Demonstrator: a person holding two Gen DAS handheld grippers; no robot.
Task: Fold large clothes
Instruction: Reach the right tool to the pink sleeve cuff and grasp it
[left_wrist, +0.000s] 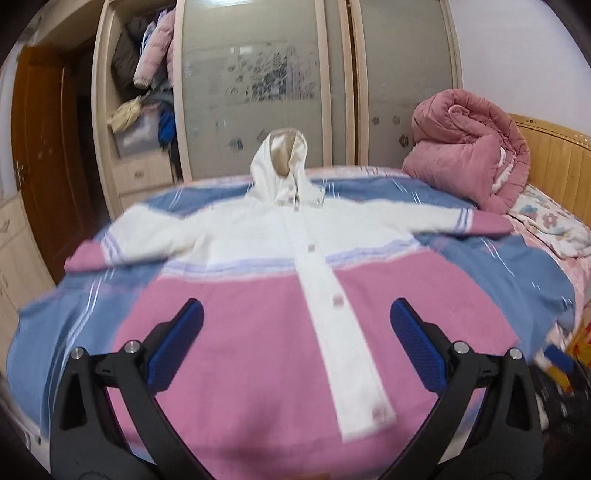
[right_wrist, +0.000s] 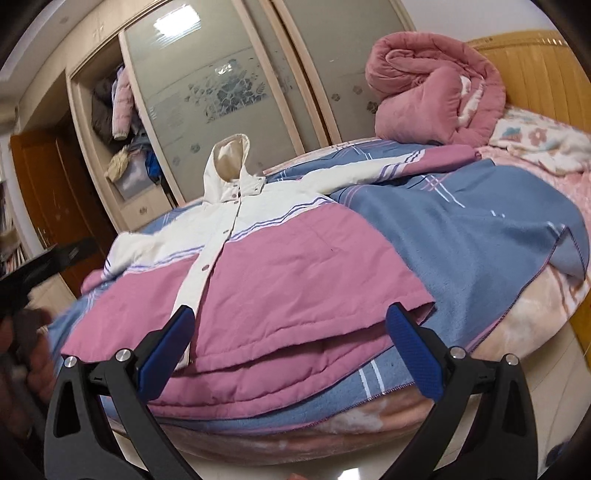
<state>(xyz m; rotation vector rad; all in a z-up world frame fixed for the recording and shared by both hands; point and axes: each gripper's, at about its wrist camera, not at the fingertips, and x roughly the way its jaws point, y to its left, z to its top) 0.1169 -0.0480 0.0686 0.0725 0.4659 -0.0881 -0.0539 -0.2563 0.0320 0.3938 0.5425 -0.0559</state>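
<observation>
Pink-and-white hooded coat (left_wrist: 280, 295) spread flat, front up, on a blue blanket (right_wrist: 461, 236), sleeves out, likely laid ready for folding. Left gripper (left_wrist: 295, 343) hovering over its lower half, jaws spread, empty. Right gripper (right_wrist: 290, 350) near the hem, jaws spread around the corner, gripping nothing.

no legible txt anywhere
</observation>
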